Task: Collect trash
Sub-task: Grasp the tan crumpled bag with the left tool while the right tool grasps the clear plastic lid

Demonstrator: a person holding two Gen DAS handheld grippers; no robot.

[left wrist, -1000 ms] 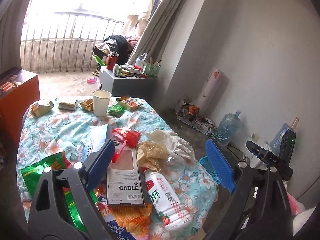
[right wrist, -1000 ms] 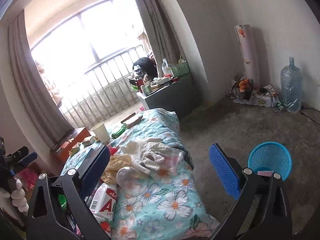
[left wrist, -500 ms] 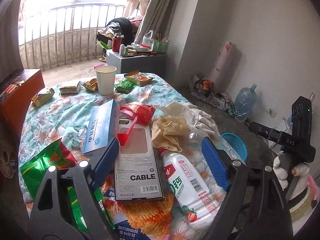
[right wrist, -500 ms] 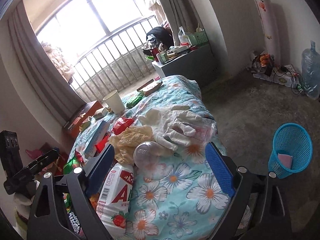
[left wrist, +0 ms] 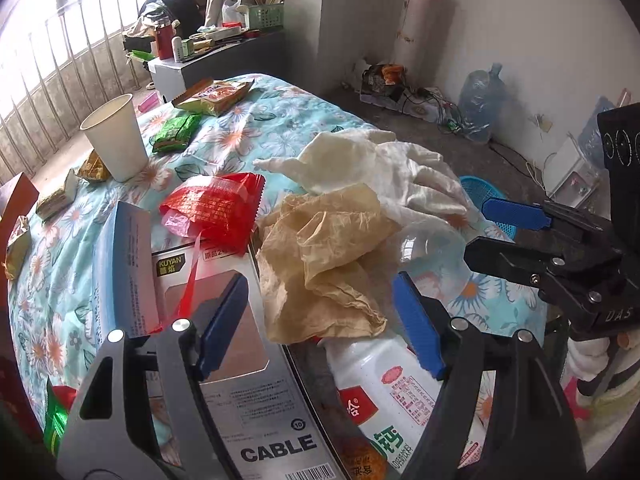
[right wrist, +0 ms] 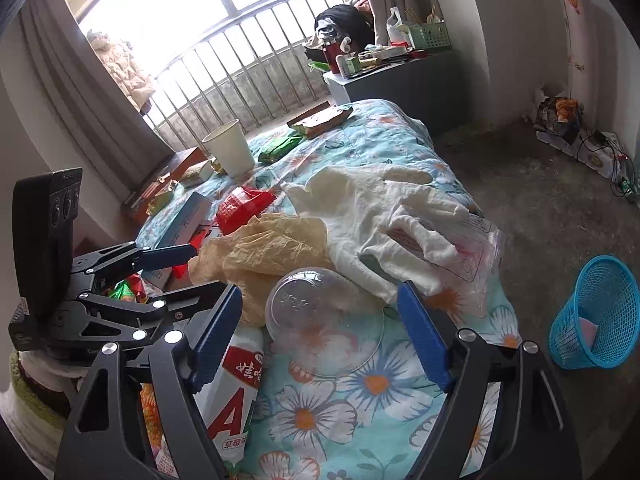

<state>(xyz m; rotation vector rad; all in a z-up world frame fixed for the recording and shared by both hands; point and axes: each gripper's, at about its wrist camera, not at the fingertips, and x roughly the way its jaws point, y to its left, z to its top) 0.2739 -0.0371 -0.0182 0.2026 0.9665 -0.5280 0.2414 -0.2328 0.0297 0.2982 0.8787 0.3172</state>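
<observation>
Both tools part-open, jaws just been closing, gripping nothing. My right tool (right wrist: 320, 320) brackets the clear plastic cup (right wrist: 324, 320) on the floral bed (right wrist: 360, 420); my left tool (left wrist: 320, 320) brackets the crumpled tan paper (left wrist: 324, 256).

Probably a lived-in home room: floral-clothed table (left wrist: 280, 128), curtains (right wrist: 56, 92), barred window (right wrist: 240, 60).

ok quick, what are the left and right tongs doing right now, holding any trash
left tongs: open, jaws have just been closing, crumpled tan wrapper between them, not gripped.
right tongs: open, also just closing, around the clear plastic cup, not gripped.
</observation>
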